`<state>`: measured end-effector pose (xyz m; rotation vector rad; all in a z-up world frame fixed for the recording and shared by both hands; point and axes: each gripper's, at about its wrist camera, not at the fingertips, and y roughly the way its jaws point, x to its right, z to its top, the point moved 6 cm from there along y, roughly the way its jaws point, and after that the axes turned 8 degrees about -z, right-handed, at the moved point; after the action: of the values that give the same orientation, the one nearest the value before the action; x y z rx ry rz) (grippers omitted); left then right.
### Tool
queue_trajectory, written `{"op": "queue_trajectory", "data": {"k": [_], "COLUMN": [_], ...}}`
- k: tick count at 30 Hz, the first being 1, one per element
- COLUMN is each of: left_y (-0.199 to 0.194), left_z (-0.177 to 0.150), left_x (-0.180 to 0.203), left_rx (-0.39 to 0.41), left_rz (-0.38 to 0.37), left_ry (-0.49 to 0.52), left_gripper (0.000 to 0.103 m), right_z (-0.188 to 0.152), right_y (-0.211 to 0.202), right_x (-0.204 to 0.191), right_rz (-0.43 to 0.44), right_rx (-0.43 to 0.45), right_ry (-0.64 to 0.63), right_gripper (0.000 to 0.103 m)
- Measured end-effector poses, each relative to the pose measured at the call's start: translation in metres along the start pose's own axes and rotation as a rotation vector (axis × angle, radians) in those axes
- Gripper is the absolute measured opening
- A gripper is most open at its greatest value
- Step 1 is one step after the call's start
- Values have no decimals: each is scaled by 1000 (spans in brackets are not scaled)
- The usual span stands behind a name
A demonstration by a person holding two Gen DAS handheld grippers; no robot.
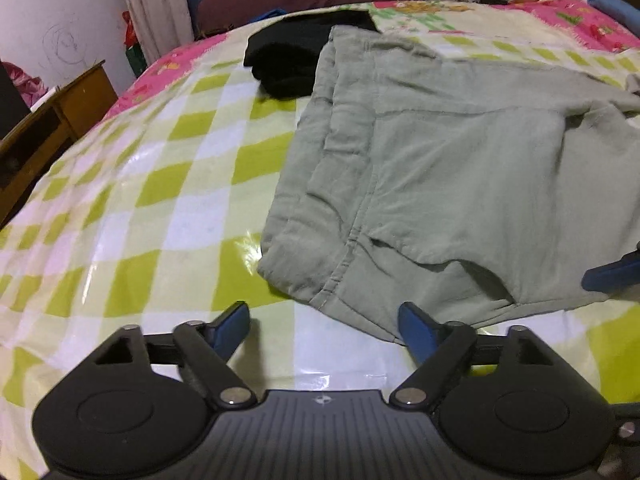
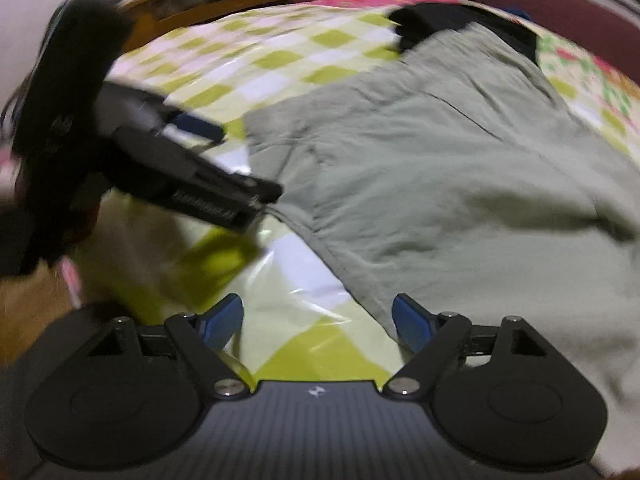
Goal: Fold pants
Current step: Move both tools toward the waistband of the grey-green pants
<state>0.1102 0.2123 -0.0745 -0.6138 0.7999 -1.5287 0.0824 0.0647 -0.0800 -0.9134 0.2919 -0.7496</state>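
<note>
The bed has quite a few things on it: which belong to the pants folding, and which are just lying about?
Part of the job:
- grey-green pants
- left gripper, open
- right gripper, open

Just lying about:
- black garment
- checked bed cover
- wooden furniture
- blue cloth

The pants [image 1: 460, 168] are soft, matt grey-green woven cloth, lightly creased, with stitched seams. Beneath them the checked cover [image 1: 132, 208] looks like glossy plastic sheeting, smooth and throwing white glare. At the far side, a black garment [image 1: 288, 60] is matt, slightly fuzzy cloth. The left gripper [image 1: 324, 326] has a matt black plastic body with a ribbed panel, shiny metal pivot pins and smooth blue fingers [image 1: 416, 330]; the right gripper [image 2: 318, 320] looks the same. On the far left, the cabinet [image 1: 48, 128] is brown wood with a dull sheen.
</note>
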Motion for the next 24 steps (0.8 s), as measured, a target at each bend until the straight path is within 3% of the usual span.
{"op": "queue_trajectory", "data": {"k": [3, 7, 12, 15, 20, 24], "left_y": [-15, -8, 37, 30, 17, 7], "left_z": [18, 39, 27, 15, -8, -11], "left_x": [-3, -9, -9, -14, -20, -19], "left_rx": [81, 169, 36, 11, -19, -40], "left_rz": [-32, -59, -82, -61, -33, 19], "left_ry": [11, 26, 47, 29, -12, -26], "left_gripper": [87, 87, 84, 84, 84, 84], "right_z": [8, 27, 36, 35, 26, 28], "right_y": [-9, -9, 22, 34, 35, 24], "right_x": [8, 13, 13, 3, -38, -41], "right_rz": [7, -60, -81, -6, 23, 103], "right_rx": [15, 71, 30, -12, -12, -4], "right_ry": [34, -10, -46, -16, -136, -58], "right_gripper": [81, 81, 82, 84, 92, 91]}}
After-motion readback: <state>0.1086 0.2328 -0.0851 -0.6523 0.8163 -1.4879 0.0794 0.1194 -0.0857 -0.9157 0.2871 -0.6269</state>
